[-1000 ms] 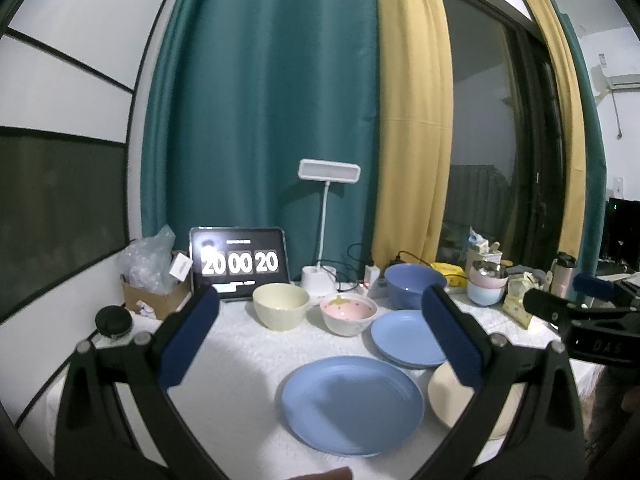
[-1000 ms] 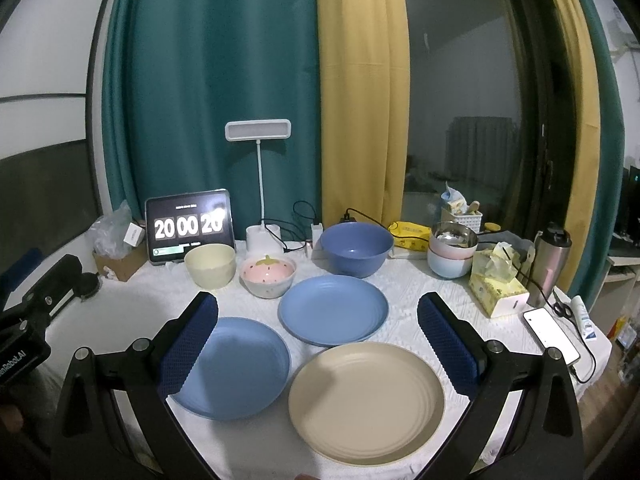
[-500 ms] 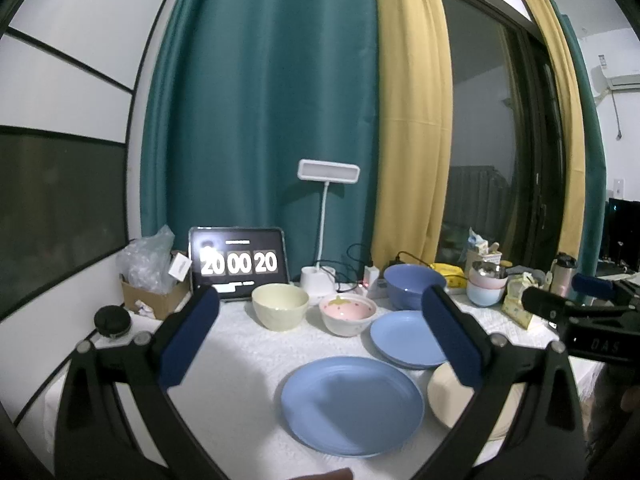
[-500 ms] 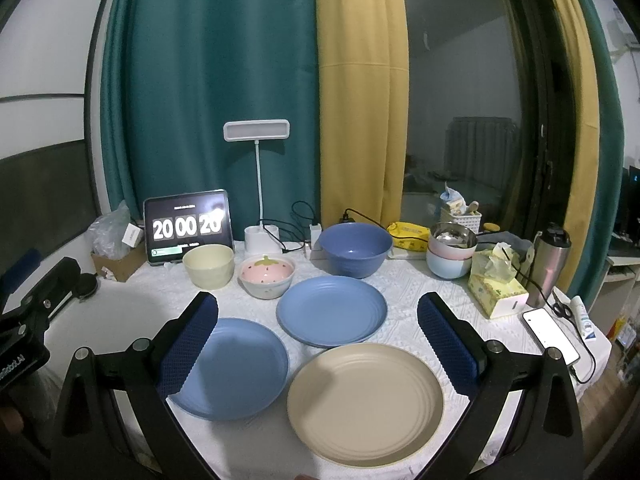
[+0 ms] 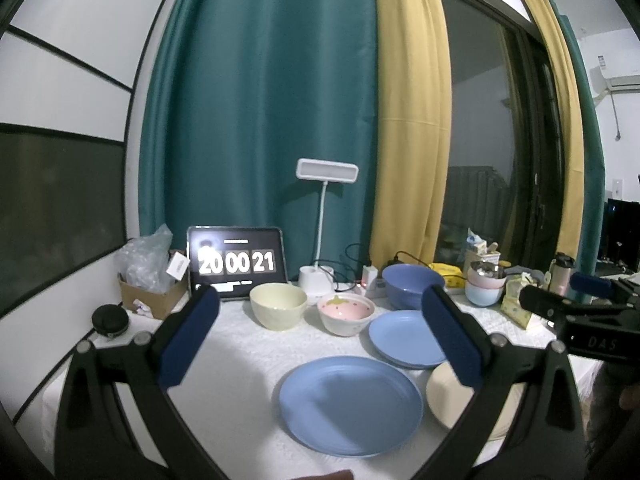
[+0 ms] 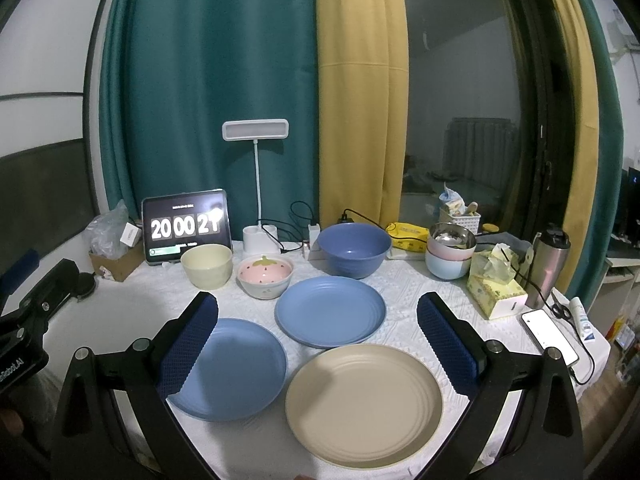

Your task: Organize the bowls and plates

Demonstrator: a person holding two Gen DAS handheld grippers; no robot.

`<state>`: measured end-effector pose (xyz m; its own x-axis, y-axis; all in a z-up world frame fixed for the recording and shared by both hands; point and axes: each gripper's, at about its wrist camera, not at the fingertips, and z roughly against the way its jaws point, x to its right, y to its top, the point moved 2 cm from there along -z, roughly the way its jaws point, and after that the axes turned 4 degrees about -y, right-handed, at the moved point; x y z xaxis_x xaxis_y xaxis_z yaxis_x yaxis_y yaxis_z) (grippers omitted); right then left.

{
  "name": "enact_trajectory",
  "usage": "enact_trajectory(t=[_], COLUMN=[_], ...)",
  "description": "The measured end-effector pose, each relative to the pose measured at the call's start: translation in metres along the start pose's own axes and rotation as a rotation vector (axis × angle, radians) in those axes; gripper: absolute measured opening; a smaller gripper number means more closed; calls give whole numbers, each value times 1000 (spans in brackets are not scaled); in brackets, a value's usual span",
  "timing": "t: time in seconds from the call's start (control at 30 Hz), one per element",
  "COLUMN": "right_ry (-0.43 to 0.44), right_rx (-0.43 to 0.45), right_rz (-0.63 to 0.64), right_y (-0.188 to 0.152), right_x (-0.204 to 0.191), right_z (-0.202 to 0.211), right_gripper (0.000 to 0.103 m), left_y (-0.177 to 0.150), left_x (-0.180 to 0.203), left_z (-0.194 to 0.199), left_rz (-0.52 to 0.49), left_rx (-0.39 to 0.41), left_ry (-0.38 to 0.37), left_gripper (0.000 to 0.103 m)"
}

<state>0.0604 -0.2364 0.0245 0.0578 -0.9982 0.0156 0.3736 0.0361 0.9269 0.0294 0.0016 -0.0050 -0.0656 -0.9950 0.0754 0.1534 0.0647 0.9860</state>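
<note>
On the white tablecloth [image 6: 120, 320] three plates lie flat and apart from each other: a beige plate [image 6: 364, 402] nearest the right gripper [image 6: 318, 344], a blue plate [image 6: 236, 368] at about nine o'clock from it, and a second blue plate [image 6: 330, 311] at about twelve o'clock. Behind them stand a cream bowl [image 6: 207, 266], a strawberry bowl [image 6: 265, 276] and a big blue bowl [image 6: 354, 250] in a loose row. Both grippers hang above the table with their jaws wide apart and nothing between them; the left gripper [image 5: 320, 334] looks at the same dishes from the other side. I judge the plates to be light and stiff, probably plastic, with smooth ribbed rims; they lie flat on the cloth, so the only place to take one is the raised rim, with one finger slid under the edge, and it may slip. The strawberry bowl looks ceramic, so heavier and easy to chip; its wall at the rim is the natural hold. At the back stand a tablet clock [image 6: 186, 229], a desk lamp [image 6: 256, 184] with its cables, and a cardboard box [image 5: 150, 300]. At three o'clock are a tissue box [image 6: 496, 290], a steel flask [image 6: 550, 264], a phone [image 6: 550, 330] and stacked small bowls [image 6: 450, 254]. These stand near the big bowl, and the cables could catch on it.
</note>
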Motion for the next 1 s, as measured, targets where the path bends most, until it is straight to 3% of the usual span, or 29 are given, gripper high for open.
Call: enact_trajectory(t=[0.53, 0.8, 1.0], right_ry=[2, 7, 24], right_rx=[-7, -25, -65], right_rz=[1, 15, 24], right_y=[-5, -7, -13], right_x=[5, 7, 6], right_z=[-5, -19, -41], right_gripper=[101, 101, 99], left_y=[-6, -11, -27], left_x=[9, 5, 2], left_z=[-6, -21, -45], left_rz=[2, 5, 6], left_rx=[9, -26, -100], left_ry=[-11, 2, 14], left_gripper=[102, 102, 101])
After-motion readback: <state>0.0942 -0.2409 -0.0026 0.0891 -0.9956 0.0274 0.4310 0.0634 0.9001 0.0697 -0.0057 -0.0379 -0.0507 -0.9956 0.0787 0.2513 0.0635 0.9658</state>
